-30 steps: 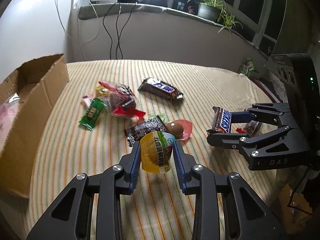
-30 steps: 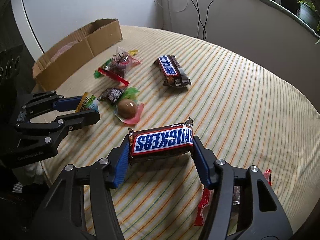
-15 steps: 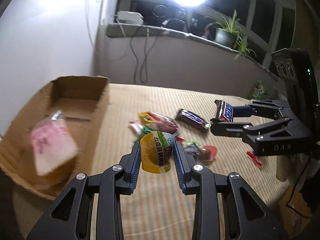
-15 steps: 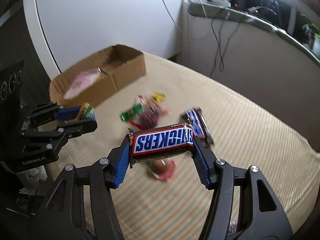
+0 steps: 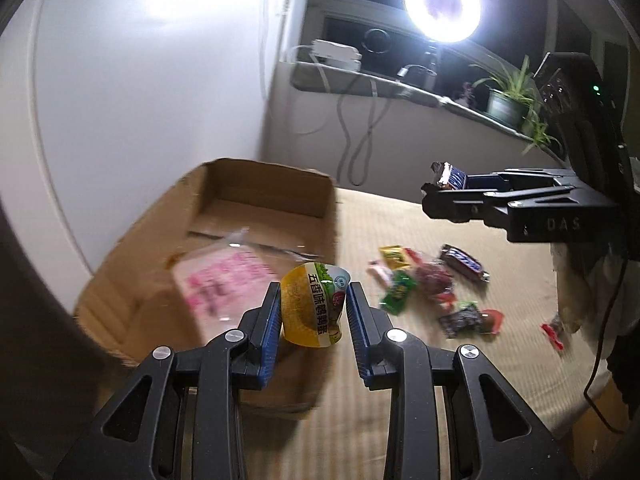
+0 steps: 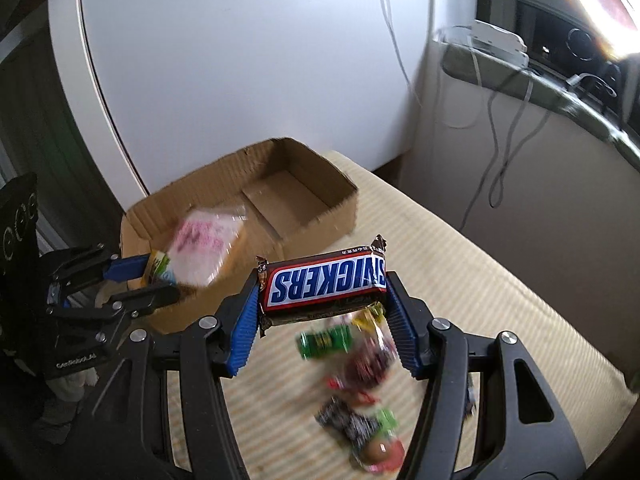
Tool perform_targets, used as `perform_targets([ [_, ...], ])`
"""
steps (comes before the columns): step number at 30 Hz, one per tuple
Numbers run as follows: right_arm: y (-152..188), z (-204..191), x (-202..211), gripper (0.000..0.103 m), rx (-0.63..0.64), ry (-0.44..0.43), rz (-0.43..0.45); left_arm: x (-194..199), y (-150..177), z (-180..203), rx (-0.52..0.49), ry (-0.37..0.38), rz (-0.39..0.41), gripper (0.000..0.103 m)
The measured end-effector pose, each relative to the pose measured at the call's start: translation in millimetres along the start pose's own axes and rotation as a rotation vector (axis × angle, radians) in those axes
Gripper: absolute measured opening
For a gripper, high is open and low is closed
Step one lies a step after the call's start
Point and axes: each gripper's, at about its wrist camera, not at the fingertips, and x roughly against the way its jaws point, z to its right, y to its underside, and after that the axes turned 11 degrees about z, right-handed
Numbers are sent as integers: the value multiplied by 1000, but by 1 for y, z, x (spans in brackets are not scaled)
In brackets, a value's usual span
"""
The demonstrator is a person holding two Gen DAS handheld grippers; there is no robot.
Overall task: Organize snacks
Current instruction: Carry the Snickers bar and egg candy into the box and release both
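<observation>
The brown-and-blue Snickers bar in its glossy wrapper (image 6: 325, 285) lies crosswise, long axis running left-right across the centre of the right wrist view, lettering upside down, right end tilted a bit higher. It spans the gap between the blue-padded fingers of the right gripper (image 6: 322, 312), one crimped end against each pad; jaws about half spread and pinching the bar lengthwise. In the left wrist view the same bar (image 5: 450, 178) shows end-on at upper right, poking out past the black right gripper (image 5: 452, 192).

The small yellow plastic cup w/ printed foil lid (image 5: 314, 306) sits lower centre of the left wrist view, lid facing the camera, tilted slightly right. It is wedged between the left gripper (image 5: 314, 312) pads, jaws fairly narrow and clamped on its sides. From the right wrist view the cup (image 6: 157, 268) is at mid left in the left gripper (image 6: 156, 280).

Open brown cardboard box (image 5: 248, 236) fills centre-left; inside is a clear packet w/ pink print (image 5: 224, 280), blurred, so contents can't be read. Loose mixed-colour wrapped snacks (image 5: 428, 284) lie on the beige striped cloth (image 5: 400, 400) right of the box, incl. a second dark chocolate bar (image 5: 464, 262).
</observation>
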Motion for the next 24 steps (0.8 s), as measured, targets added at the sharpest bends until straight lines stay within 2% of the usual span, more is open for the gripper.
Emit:
perform_targets([
  [11, -25, -17, -65, 61, 16, -39, -38, 4, 1, -39, 25, -100, 1, 30],
  [24, -28, -24, -110, 61, 33, -61, -86, -2, 1, -48, 39, -118, -10, 30],
])
